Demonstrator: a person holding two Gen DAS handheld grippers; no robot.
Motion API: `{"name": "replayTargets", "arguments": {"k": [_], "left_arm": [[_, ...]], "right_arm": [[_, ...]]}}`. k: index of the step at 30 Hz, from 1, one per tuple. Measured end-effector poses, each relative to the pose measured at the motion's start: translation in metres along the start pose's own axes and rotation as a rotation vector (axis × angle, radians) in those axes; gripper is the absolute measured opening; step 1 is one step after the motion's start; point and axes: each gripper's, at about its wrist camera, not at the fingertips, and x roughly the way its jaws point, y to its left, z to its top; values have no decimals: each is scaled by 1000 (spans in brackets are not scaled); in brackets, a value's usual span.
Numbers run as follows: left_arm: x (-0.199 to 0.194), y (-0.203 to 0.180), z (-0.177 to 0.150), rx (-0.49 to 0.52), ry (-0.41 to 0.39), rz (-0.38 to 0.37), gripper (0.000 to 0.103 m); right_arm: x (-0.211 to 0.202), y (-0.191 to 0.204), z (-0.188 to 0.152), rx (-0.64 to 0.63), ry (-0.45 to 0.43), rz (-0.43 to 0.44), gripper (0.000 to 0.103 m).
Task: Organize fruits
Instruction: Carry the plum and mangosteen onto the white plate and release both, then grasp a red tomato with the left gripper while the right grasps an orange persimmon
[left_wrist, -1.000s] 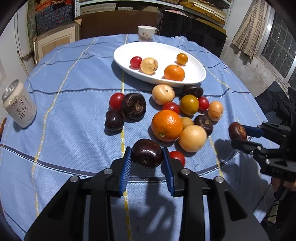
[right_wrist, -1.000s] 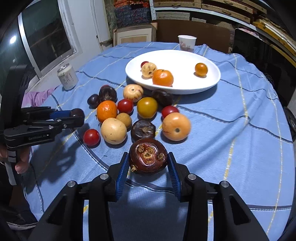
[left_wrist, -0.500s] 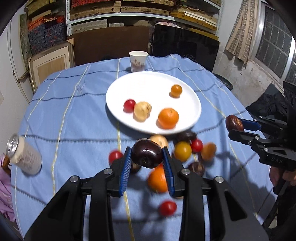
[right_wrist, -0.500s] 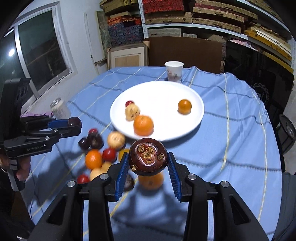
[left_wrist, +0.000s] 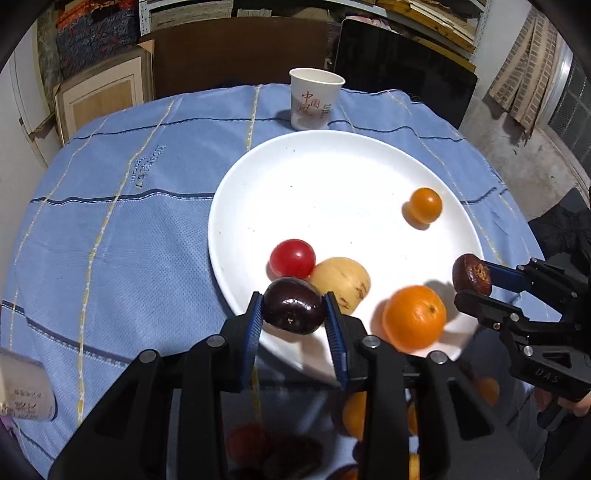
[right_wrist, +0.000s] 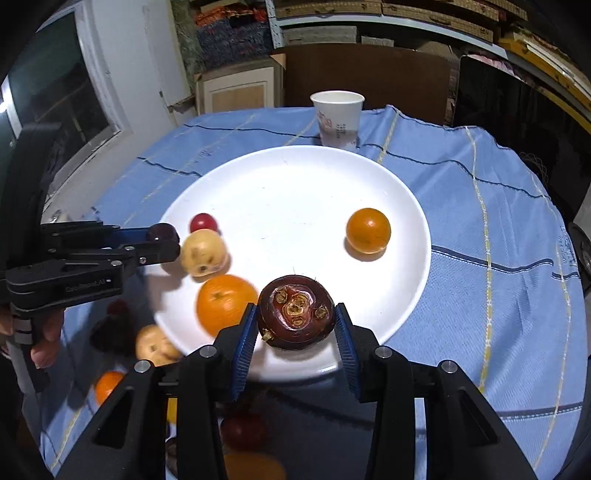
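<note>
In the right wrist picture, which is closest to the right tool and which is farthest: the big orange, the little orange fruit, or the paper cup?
From the right tool:
1. Big orange, just left, on the plate.
2. Little orange fruit, farther back, right side of the plate.
3. Paper cup, behind the plate.

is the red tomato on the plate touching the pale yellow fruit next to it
Touching. The left wrist view shows the red tomato pressed against the pale yellow fruit, no plate showing between.

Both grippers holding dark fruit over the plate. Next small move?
Probably lower both and open. The left gripper and right gripper each clamp a dark fruit above the white plate, near its front rim, with bare plate just ahead.
</note>
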Motion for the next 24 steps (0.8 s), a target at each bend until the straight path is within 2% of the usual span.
{"name": "replayTargets", "arguments": {"k": [1,2,3,4,5,10,14,24], "left_arm": [[1,1,3,-3,-6,9,38],[3,3,7,-7,-11,21,49],[4,5,9,-14,-17,18,55],[5,6,13,-26,-14,15,69],[5,7,14,-40,-7,26,74],[-19,1,7,-24,-45,30,74],[-41,-2,-8,-17,-48,29,78],[-106,-16,-71,11,-103,49,84]], "right_arm": [[5,-3,1,6,1,-10,44],[8,-5,2,11,3,-23,47],[9,-7,3,20,-2,-47,60],[7,-8,2,24,-20,-63,65],[3,-9,1,25,-34,-69,66],[-16,-12,-8,44,-50,-29,66],[-33,-11,-23,52,-48,-13,66],[-72,-1,-79,100,-34,17,66]]}}
